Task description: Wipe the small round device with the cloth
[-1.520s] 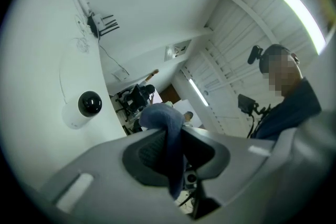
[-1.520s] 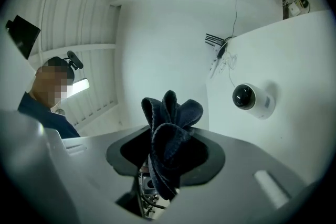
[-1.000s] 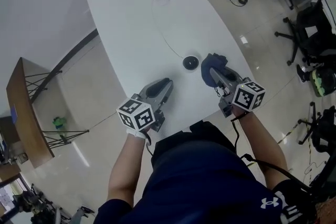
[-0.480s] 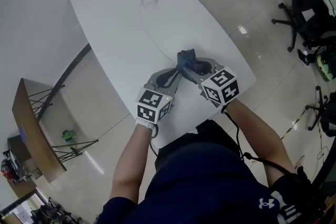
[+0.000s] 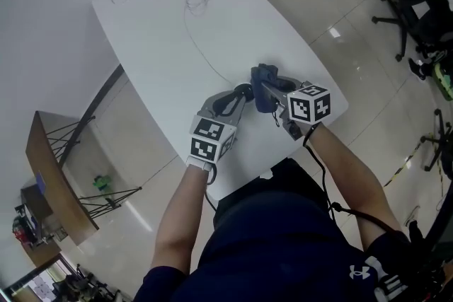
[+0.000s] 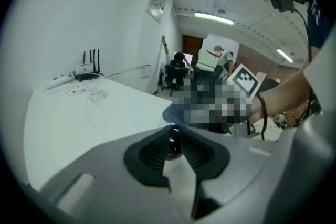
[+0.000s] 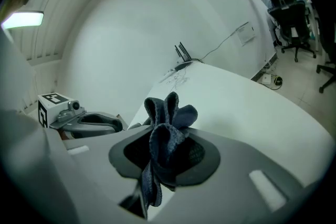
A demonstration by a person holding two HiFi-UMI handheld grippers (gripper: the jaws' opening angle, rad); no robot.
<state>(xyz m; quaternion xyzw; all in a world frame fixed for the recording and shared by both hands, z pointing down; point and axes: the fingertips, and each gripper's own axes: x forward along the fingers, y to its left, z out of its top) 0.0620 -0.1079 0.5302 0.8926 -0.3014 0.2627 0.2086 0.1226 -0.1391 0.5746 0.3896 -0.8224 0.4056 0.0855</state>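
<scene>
The left gripper [image 6: 175, 135] clamps the small round device [image 6: 171, 144], white table [image 6: 79, 118] beyond.

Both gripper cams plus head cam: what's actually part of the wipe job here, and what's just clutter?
In the job:
- small round device, between the left hand-held gripper jaws
- blue cloth, clamped in the right hand-held gripper
- white table

Lying about:
- router and loose cables at the table's far end
- office chairs
- wooden stand on the floor

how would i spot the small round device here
On the long white table, go to the edge nearest the person. The small round device is the glossy black thing in the jaws of the left gripper, unlike the soft blue cloth beside it.
</scene>
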